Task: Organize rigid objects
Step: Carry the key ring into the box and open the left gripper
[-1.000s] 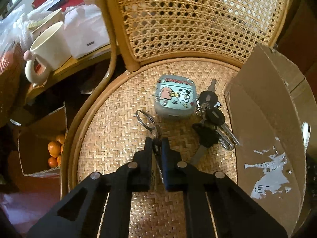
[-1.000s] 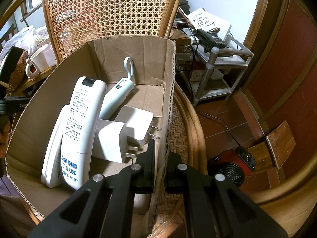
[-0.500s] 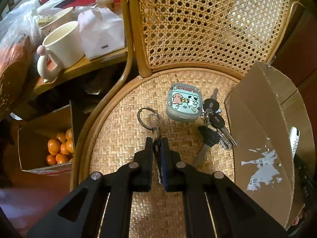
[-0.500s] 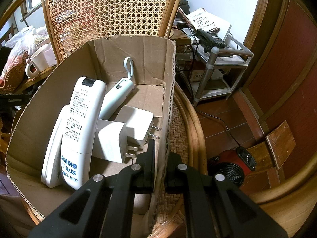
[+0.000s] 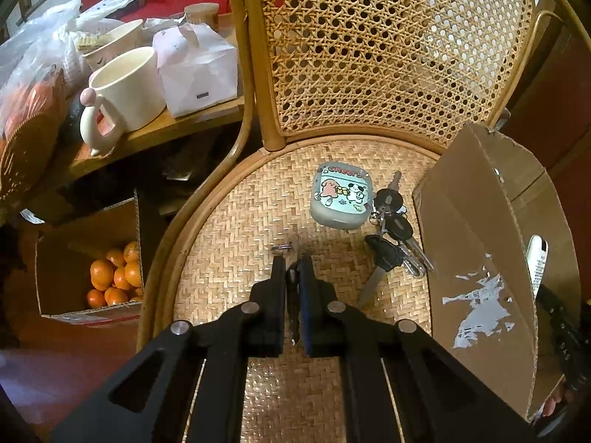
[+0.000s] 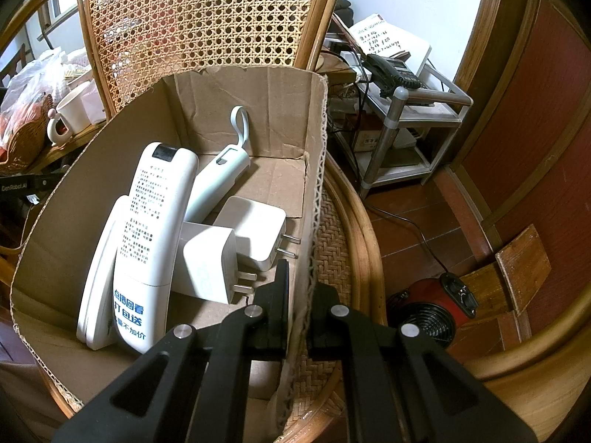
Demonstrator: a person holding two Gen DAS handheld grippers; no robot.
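My left gripper [image 5: 292, 258] is shut on a key ring [image 5: 285, 247]; its metal ring sticks out blurred past the fingertips, above the woven chair seat [image 5: 229, 243]. Farther on the seat lie a cartoon-printed earbud case [image 5: 340, 195] and a bunch of black-headed keys [image 5: 391, 236]. A cardboard box [image 5: 476, 243] stands at the seat's right. My right gripper [image 6: 297, 269] is shut on that cardboard box's [image 6: 236, 110] right wall. Inside lie a white remote [image 6: 155, 229], a pale blue handled tool [image 6: 221, 173] and two white chargers [image 6: 207, 265].
Left of the chair, a side table carries a cream mug [image 5: 125, 88] and a white paper box [image 5: 195, 70]; a carton of oranges [image 5: 110, 273] sits on the floor below. Right of the chair are a metal shelf with a telephone [image 6: 391, 70] and a red fan heater [image 6: 428, 306].
The left gripper rose and drew back with the key ring, which came off the seat; its ring swung from flat to edge-on and blurred. The right gripper kept still on the box wall.
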